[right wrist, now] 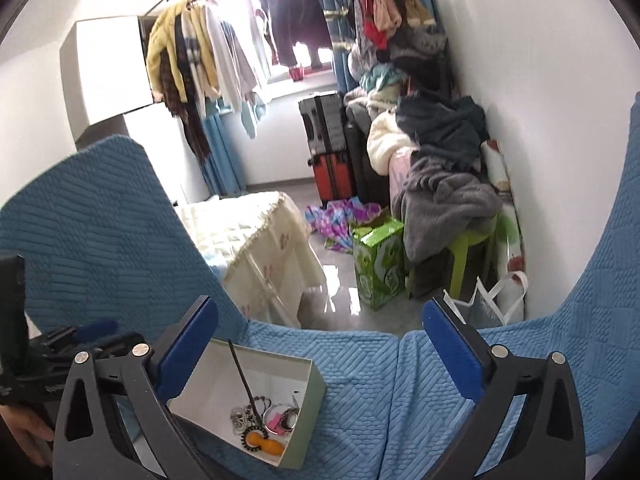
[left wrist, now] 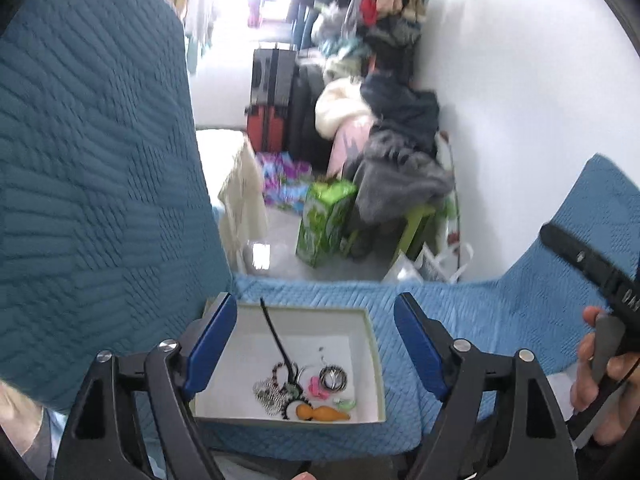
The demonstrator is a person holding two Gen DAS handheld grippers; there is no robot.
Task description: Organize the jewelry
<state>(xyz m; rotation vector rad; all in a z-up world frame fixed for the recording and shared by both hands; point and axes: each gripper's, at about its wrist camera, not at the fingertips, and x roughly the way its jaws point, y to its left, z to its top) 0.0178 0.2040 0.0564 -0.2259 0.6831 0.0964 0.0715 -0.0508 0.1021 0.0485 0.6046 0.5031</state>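
Note:
A pale green box (left wrist: 372, 344) with a white inside sits on the blue quilted seat (left wrist: 472, 312). In it lie a black hair stick (left wrist: 276, 336), a dark beaded bracelet (left wrist: 280, 372), a silver chain piece (left wrist: 267, 394), stacked rings (left wrist: 334, 378), a pink clip (left wrist: 316, 387) and an orange gourd-shaped piece (left wrist: 322, 413). My left gripper (left wrist: 316, 344) is open and empty, its jaws straddling the box from above. The box also shows in the right wrist view (right wrist: 308, 400). My right gripper (right wrist: 320, 356) is open and empty, above and right of the box.
Blue quilted cushions (left wrist: 92, 140) rise on the left and right (right wrist: 608, 240). Beyond the seat edge are a green carton (right wrist: 378, 260), suitcases (right wrist: 330, 148), a clothes pile (right wrist: 444, 184), a cream-covered bed (right wrist: 256, 236) and hanging clothes (right wrist: 188, 60).

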